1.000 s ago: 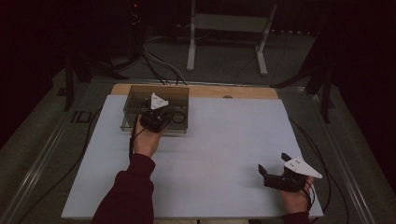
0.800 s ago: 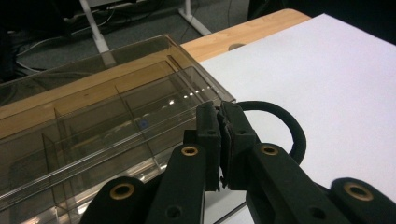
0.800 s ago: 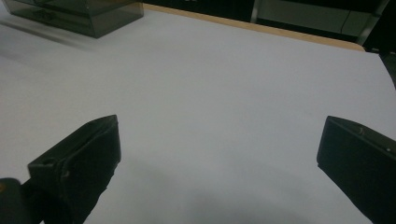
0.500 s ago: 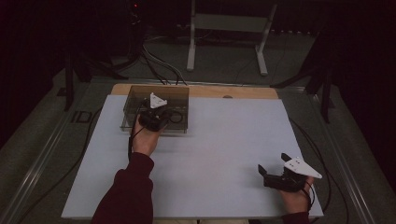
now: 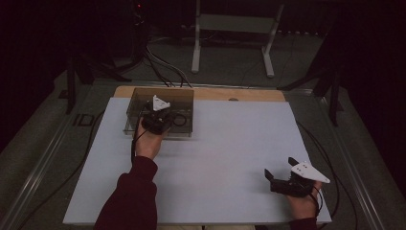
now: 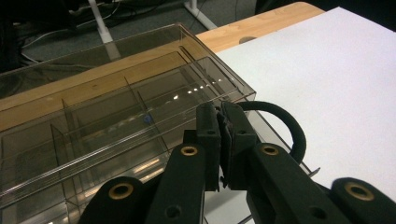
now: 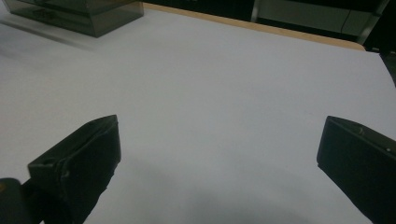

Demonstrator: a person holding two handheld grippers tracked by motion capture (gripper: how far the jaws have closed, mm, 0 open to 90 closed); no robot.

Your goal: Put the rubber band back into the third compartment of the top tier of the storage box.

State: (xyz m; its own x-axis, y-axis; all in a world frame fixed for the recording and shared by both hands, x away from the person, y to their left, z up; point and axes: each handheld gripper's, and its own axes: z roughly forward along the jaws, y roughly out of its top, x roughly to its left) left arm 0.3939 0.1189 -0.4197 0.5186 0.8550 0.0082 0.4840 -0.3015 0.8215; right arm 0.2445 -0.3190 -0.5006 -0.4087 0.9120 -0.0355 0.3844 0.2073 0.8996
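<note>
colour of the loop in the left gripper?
Black loop, pinched in the left gripper; clearest in the left gripper view.

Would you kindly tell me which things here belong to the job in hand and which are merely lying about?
In the job:
- clear smoky plastic compartment box
- black rubber ring, clamped in the left tongs

Lying about:
- right tongs, open over bare white table sheet
- white metal stand and floor cables

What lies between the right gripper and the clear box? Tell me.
Nothing: the white table surface is bare from the right gripper to the clear box, as the high view and right gripper view show.
</note>
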